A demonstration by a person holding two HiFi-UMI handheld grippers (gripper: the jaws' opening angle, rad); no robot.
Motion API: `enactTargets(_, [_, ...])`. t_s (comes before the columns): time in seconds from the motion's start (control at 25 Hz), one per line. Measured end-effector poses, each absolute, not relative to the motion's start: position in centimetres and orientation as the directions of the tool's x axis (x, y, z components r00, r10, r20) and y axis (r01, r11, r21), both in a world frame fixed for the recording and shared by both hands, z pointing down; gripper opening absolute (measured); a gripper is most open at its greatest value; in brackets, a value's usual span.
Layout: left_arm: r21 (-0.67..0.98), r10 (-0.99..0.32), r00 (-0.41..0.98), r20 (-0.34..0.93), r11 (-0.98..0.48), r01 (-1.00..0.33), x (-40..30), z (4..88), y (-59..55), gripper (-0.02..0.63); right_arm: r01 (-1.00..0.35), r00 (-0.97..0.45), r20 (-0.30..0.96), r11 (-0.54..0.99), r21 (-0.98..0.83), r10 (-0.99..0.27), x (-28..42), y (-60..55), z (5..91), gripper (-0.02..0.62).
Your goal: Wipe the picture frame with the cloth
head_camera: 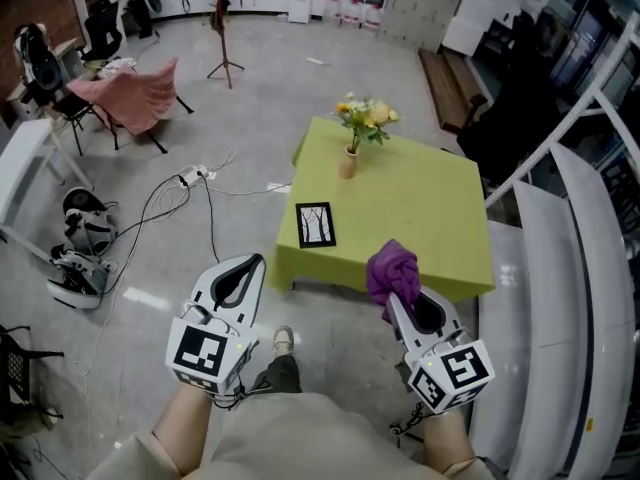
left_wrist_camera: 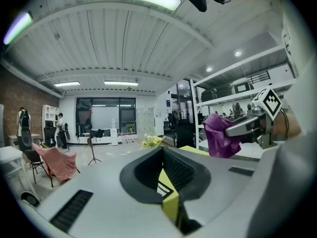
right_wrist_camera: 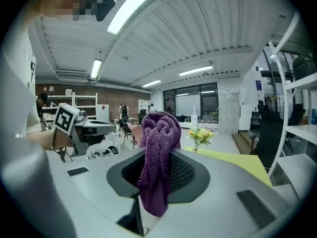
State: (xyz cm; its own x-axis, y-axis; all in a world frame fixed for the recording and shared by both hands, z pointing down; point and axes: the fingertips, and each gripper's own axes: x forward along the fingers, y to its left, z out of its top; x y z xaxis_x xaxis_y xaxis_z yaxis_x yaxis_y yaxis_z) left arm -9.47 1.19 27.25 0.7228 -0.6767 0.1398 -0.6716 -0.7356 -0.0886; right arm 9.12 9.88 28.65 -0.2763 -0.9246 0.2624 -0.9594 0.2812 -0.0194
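Note:
A black-framed picture frame (head_camera: pixel 316 224) lies flat near the front left edge of the yellow-green table (head_camera: pixel 420 218). My right gripper (head_camera: pixel 397 290) is shut on a purple cloth (head_camera: pixel 391 273), held in the air before the table's front edge; the cloth (right_wrist_camera: pixel 158 157) bunches up between its jaws in the right gripper view. My left gripper (head_camera: pixel 240 278) hangs shut and empty over the floor, left of the table. In the left gripper view the frame (left_wrist_camera: pixel 165 188) peeks through the jaws, and the cloth (left_wrist_camera: pixel 218 135) shows at right.
A vase of yellow flowers (head_camera: pixel 357 128) stands at the table's far left corner. Cables (head_camera: pixel 180 193) and shoes (head_camera: pixel 80 253) lie on the floor to the left. A pink-draped chair (head_camera: pixel 130 98) stands further back. A white curved railing (head_camera: pixel 570 268) runs along the right.

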Motion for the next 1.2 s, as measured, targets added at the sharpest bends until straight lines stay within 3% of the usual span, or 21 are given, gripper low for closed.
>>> enactTargets(0.32, [-0.060,-0.624,0.754,0.204,-0.777,-0.627,-8.8,30.4,-9.0,0.008,-0.962,-0.245,0.338,0.271,0.030,-0.909,8.1,-1.5,30.6,0.089])
enactTargets(0.56, [-0.040,-0.575,0.779,0.250,-0.810,-0.586,-7.2,33.0,-14.3,0.008,-0.955,-0.290,0.380,0.290,-0.058,-0.878,7.7,-7.3,32.2,0.089])
enactTargets(1.2, [0.051,-0.495,0.758,0.425,-0.823,-0.566,-3.2,42.2,-19.8,0.008,-0.924,-0.351,0.571,0.372,-0.085,-0.742,8.7,-17.5,41.9,0.089])
